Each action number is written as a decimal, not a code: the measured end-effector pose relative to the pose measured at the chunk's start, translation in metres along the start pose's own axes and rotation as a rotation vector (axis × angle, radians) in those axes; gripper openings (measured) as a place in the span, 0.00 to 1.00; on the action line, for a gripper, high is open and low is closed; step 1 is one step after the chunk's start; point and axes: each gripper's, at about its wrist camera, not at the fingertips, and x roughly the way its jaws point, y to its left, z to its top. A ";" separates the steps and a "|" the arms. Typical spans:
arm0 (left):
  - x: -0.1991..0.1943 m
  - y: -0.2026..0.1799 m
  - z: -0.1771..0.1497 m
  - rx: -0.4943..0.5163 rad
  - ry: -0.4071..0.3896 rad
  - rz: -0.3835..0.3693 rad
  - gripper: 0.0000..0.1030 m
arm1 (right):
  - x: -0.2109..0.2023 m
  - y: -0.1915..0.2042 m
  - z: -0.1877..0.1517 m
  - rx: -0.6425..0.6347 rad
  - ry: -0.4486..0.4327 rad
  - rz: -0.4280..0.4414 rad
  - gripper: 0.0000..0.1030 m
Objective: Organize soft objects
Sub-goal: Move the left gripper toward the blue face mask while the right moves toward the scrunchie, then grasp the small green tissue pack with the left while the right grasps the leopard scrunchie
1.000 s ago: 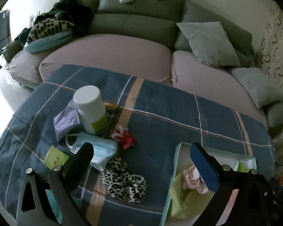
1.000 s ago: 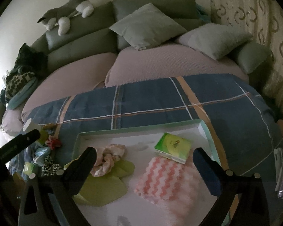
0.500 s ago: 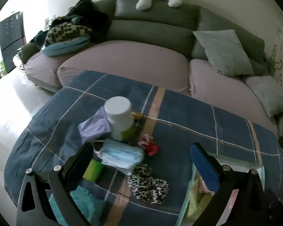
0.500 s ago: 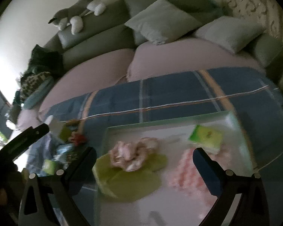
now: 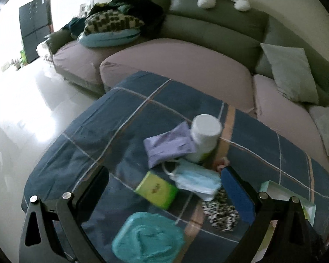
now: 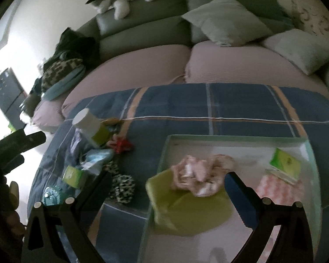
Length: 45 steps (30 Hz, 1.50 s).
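Note:
My left gripper (image 5: 164,188) is open and empty above a cluster on the plaid cloth: a green tissue pack (image 5: 156,190), a blue face mask (image 5: 196,179), a purple pouch (image 5: 170,145), a leopard scrunchie (image 5: 222,211) and a teal cloth (image 5: 148,239). My right gripper (image 6: 167,194) is open and empty over the left edge of the white tray (image 6: 234,139), which holds a lime cloth (image 6: 186,208), a pink scrunchie (image 6: 197,173), a pink knit cloth (image 6: 278,188) and a green tissue pack (image 6: 285,163). The left gripper shows at the right wrist view's left edge (image 6: 17,144).
A white bottle with a green label (image 5: 205,138) stands by the pouch, with a red hair tie (image 6: 120,144) beside it. A sofa (image 5: 186,70) with cushions, a pile of clothes and a plush toy lies behind the table. Bright floor lies to the left.
Both grippers have swung left. The left view now centres on the tissue pack and mask, and the teal cloth has come into view. The right view now also shows the loose items.

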 end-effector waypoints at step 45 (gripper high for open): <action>0.168 -0.029 -0.003 0.456 0.705 -0.040 0.99 | 0.096 0.086 -0.038 -0.308 0.249 0.067 0.80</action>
